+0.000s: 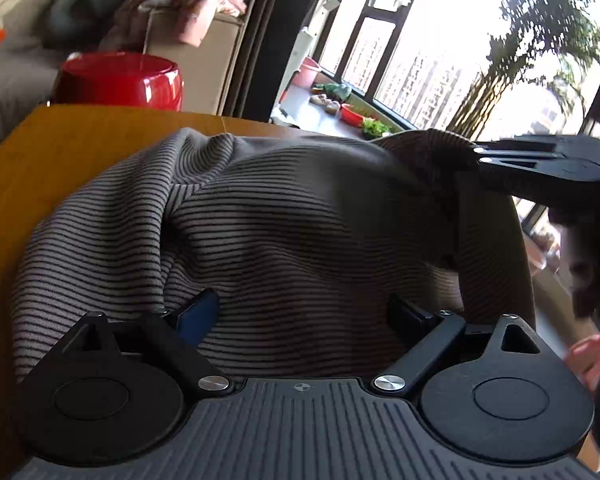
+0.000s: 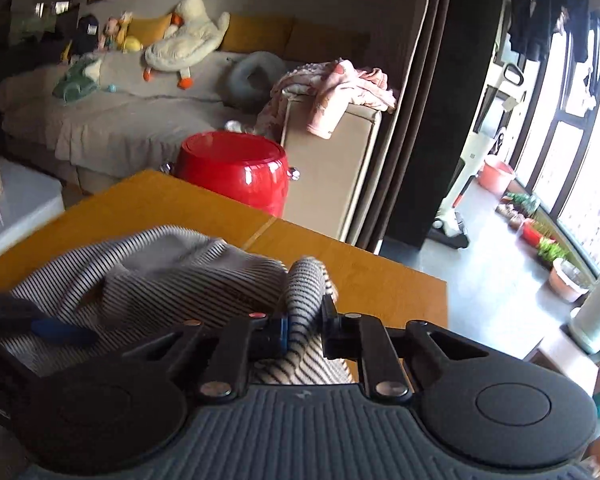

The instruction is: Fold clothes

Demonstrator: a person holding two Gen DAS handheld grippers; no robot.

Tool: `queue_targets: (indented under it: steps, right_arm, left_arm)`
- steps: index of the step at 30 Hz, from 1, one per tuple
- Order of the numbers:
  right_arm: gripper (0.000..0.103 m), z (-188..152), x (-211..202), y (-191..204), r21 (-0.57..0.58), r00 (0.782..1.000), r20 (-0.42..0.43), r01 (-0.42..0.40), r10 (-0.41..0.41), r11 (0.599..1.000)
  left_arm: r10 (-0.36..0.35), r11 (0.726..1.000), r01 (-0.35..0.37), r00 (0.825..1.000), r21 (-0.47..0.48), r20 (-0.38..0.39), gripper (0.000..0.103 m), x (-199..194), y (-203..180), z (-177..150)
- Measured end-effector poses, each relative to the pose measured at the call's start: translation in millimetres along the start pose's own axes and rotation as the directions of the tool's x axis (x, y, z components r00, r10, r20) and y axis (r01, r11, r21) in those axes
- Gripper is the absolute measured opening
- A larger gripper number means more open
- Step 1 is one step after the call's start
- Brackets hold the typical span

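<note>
Left wrist view is showing one striped garment [image 1: 292, 216] lying bunched on the wooden table [image 1: 80, 152], filling the space ahead of the left gripper [image 1: 300, 312]. Its jaws are standing wide apart with the cloth lying between and under them, and neither pad appears to be pressing on it. The right gripper [image 1: 476, 158] is reaching in from the right edge and pinching a raised corner of the garment. In the right wrist view the right gripper [image 2: 302, 328] is nearly closed, clamping a narrow fold of striped cloth between its pads.

Judging by this, the fold is just getting started: one edge is gripped and lifted, the other is not yet taken. The next move is calling for the left jaws to close on the near hem, so both hands can carry the cloth over together.

Counting outward: one garment, two grippers, one table, one red tub [image 2: 234, 172] beyond it, one sofa [image 2: 112, 120].
</note>
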State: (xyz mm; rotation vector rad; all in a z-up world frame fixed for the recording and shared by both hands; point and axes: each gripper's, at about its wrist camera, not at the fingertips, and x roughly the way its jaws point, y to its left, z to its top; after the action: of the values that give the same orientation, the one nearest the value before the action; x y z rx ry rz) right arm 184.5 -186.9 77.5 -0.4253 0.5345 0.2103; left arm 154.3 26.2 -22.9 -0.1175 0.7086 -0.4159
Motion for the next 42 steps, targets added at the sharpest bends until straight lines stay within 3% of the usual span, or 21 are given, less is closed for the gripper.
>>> queue_targets:
  steps: [2, 3, 5, 7, 10, 12, 13, 15, 17, 20, 21, 23, 24, 25, 27, 28, 31, 34, 36, 39, 42]
  right_arm:
    - [0.013, -12.9, 22.7, -9.6, -0.166, 0.975, -0.01, 0.216, -0.22, 0.962]
    - [0.013, -16.8, 30.2, -20.4, -0.176, 0.957, -0.018, 0.281, -0.288, 0.944]
    - [0.014, -20.9, 38.5, -44.9, -0.103, 0.93, -0.051, 0.357, -0.363, 0.929]
    - [0.014, -20.5, 35.1, -58.9, -0.021, 0.927, -0.056, 0.371, -0.372, 0.928]
    - [0.014, -15.1, 19.9, -66.8, 0.117, 0.962, -0.021, 0.271, -0.271, 0.955]
    - [0.017, -9.3, 6.8, -64.3, 0.253, 0.997, 0.01, 0.077, -0.082, 0.964]
    - [0.017, -5.8, 1.0, -59.5, 0.317, 0.999, 0.036, -0.048, 0.038, 0.947]
    - [0.024, 2.2, -2.3, -37.4, 0.36, 0.973, 0.069, -0.229, 0.219, 0.904]
    - [0.031, 9.5, 9.1, -4.6, 0.36, 0.931, 0.059, -0.357, 0.36, 0.862]
    - [0.033, 13.0, 43.3, 53.5, 0.315, 0.886, -0.028, -0.432, 0.463, 0.845]
    - [0.033, 11.2, 54.9, 67.8, 0.284, 0.887, -0.068, -0.422, 0.457, 0.861]
    - [0.031, 5.1, 75.6, 78.7, 0.171, 0.93, -0.091, -0.337, 0.355, 0.926]
    - [0.038, 4.5, 84.0, 73.7, 0.153, 0.953, -0.1, -0.268, 0.285, 0.951]
    - [0.038, 5.2, 91.4, 64.1, 0.156, 0.972, -0.113, -0.19, 0.208, 0.969]
    - [0.038, 5.6, 103.5, 43.0, 0.163, 0.987, -0.142, -0.047, 0.071, 0.986]
    - [0.038, 4.3, 103.3, 30.7, 0.178, 0.988, -0.151, -0.014, 0.041, 0.984]
    - [0.038, -3.9, 56.8, -0.6, 0.236, 0.994, -0.076, -0.06, 0.081, 0.97]
    - [0.045, -19.1, -17.5, -8.9, 0.2, 0.997, 0.009, -0.075, 0.075, 0.977]
    - [0.062, -33.3, -62.4, -4.8, 0.168, 0.995, 0.031, -0.103, 0.1, 0.98]
    - [0.065, -51.3, -109.0, 12.0, 0.138, 0.985, 0.038, -0.17, 0.167, 0.976]
    - [0.067, -69.2, -127.3, 49.7, 0.088, 0.967, 0.028, -0.255, 0.253, 0.963]
  left_arm:
    - [0.015, 1.0, -0.015, 1.0, 0.019, -0.005, 0.094, -0.6, -2.6, -1.0]
    - [0.011, 1.0, -0.011, 1.0, 0.017, -0.006, 0.094, -1.5, -1.7, -0.8]
    - [0.021, 0.999, -0.02, 1.0, 0.026, -0.01, 0.094, -4.3, -0.3, -2.8]
    - [0.035, 0.999, -0.035, 0.999, 0.039, -0.014, 0.095, -8.6, 0.6, -5.9]
    - [0.045, 0.998, -0.045, 0.999, 0.041, -0.016, 0.098, -17.7, 2.4, -12.6]
    - [0.042, 0.998, -0.041, 0.999, 0.037, -0.017, 0.1, -21.0, 2.8, -14.8]
    - [0.042, 0.998, -0.041, 0.999, 0.038, -0.019, 0.101, -21.6, 2.4, -15.6]
    - [0.046, 0.998, -0.045, 0.999, 0.042, -0.021, 0.101, -22.4, 2.1, -16.5]
    - [0.046, 0.998, -0.046, 0.999, 0.038, -0.02, 0.101, -24.2, 2.2, -17.6]
    - [0.044, 0.999, -0.044, 0.999, 0.025, -0.016, 0.101, -27.8, 5.7, -19.2]
    - [0.044, 0.999, -0.044, 0.999, 0.022, -0.014, 0.101, -30.5, 7.2, -20.7]
    - [0.039, 0.999, -0.039, 0.999, 0.013, -0.011, 0.101, -35.2, 10.7, -22.9]
    - [0.034, 0.999, -0.034, 0.999, 0.006, -0.009, 0.101, -37.0, 12.4, -23.4]
    - [0.03, 1.0, -0.03, 1.0, -0.001, -0.007, 0.102, -38.7, 14.1, -23.9]
    - [0.025, 1.0, -0.025, 1.0, -0.003, -0.01, 0.103, -38.8, 14.6, -22.2]
    - [0.027, 1.0, -0.027, 1.0, 0.001, -0.015, 0.103, -38.5, 13.6, -20.7]
    - [-0.006, 0.999, 0.005, 1.0, -0.051, -0.021, 0.103, -38.4, 22.0, -8.2]
    - [0.0, 0.993, 0.0, 1.0, -0.121, 0.0, 0.103, -39.8, 37.4, 7.7]
    - [0.06, 0.989, -0.055, 0.998, -0.136, 0.033, 0.103, -41.3, 49.9, 19.1]
    - [0.21, 0.971, -0.197, 0.974, -0.138, 0.088, 0.101, -41.4, 70.0, 36.5]
    - [0.27, 0.949, -0.251, 0.959, -0.19, 0.083, 0.094, -41.2, 85.5, 48.1]
